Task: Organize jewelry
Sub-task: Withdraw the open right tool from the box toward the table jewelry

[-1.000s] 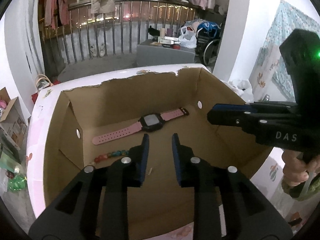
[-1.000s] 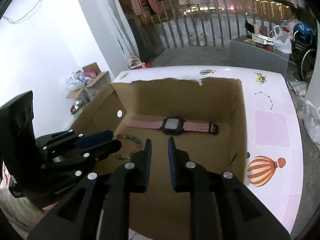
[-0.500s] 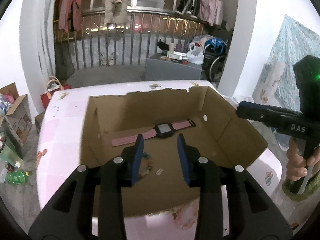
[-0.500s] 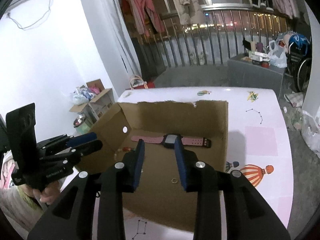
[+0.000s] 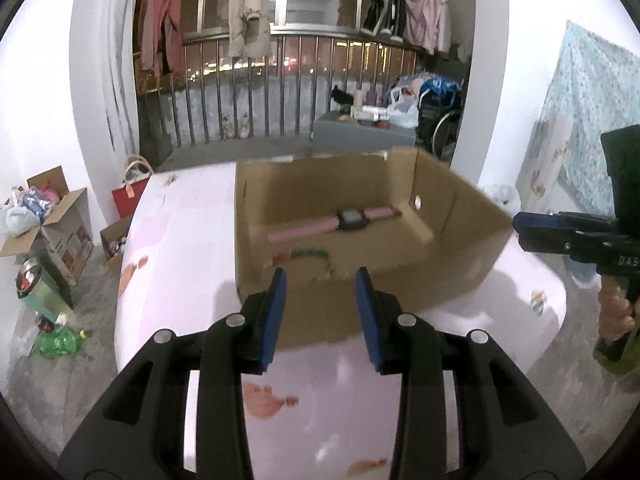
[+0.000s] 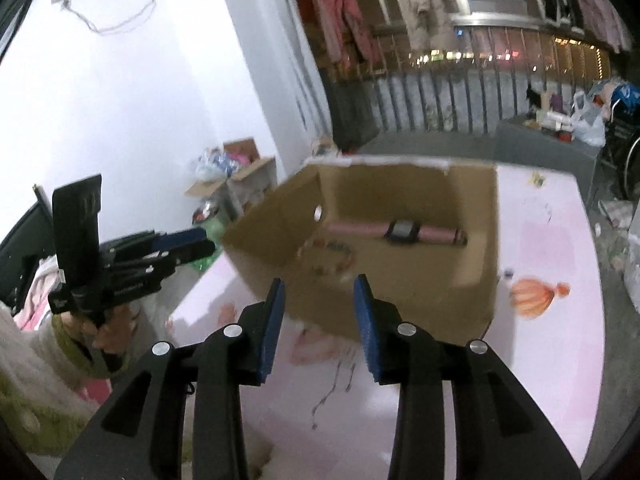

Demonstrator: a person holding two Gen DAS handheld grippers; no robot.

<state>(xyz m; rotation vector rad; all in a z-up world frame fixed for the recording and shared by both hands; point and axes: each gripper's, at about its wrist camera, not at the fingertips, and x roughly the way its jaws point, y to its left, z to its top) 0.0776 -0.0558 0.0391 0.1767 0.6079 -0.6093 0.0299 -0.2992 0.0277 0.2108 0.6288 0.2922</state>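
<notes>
Both tools, left (image 5: 320, 312) and right (image 6: 318, 320), are hovering wide open and holding nothing, short of the cardboard box (image 5: 460, 264) sitting on the pink tabletop (image 5: 180, 240). Pink watch (image 5: 352, 218) and bead bracelet (image 5: 304, 255) are lying inside the box.

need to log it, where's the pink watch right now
In both wrist views the pink watch lies flat inside the cardboard box, along its far wall, beyond the bead bracelet.

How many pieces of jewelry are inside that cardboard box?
2: a pink watch along the far wall, a beaded bracelet nearer. The near wall may hide smaller ones.
</notes>
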